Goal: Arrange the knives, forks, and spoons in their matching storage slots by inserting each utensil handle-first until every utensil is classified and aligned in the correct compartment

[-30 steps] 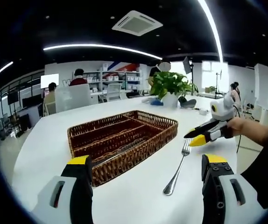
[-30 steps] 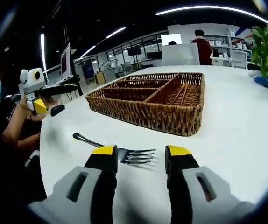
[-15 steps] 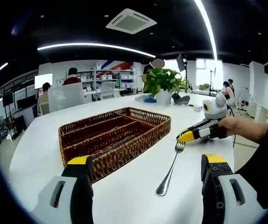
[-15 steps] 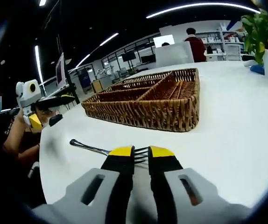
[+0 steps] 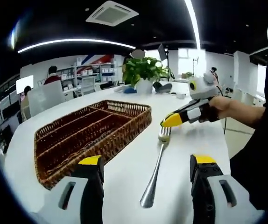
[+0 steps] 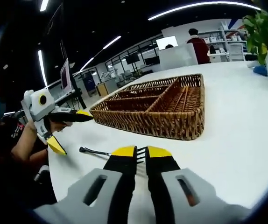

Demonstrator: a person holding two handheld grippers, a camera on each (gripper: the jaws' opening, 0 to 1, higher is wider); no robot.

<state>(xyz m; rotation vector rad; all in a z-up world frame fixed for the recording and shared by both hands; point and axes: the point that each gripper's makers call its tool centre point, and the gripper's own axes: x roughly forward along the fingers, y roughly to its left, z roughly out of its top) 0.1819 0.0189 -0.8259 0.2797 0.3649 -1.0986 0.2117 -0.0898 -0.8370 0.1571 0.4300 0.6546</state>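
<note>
Steel fork lies flat on the white tabletop, its tines pinched by the right claw, probably so the handle can lead into the basket just beyond. The left claw hangs spread wide over the handle end (ready to help, I think). The yellow tips cover the tines, and the basket's 3 slots are too shadowed to read.

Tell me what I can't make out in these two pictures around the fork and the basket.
- Fork tines: in the right gripper view, hidden behind the right gripper, shut on them.
- Basket contents: its wicker walls screen the compartment floors in both views; utensils inside too blurred to tell.
- Left gripper: open in its own view.
</note>
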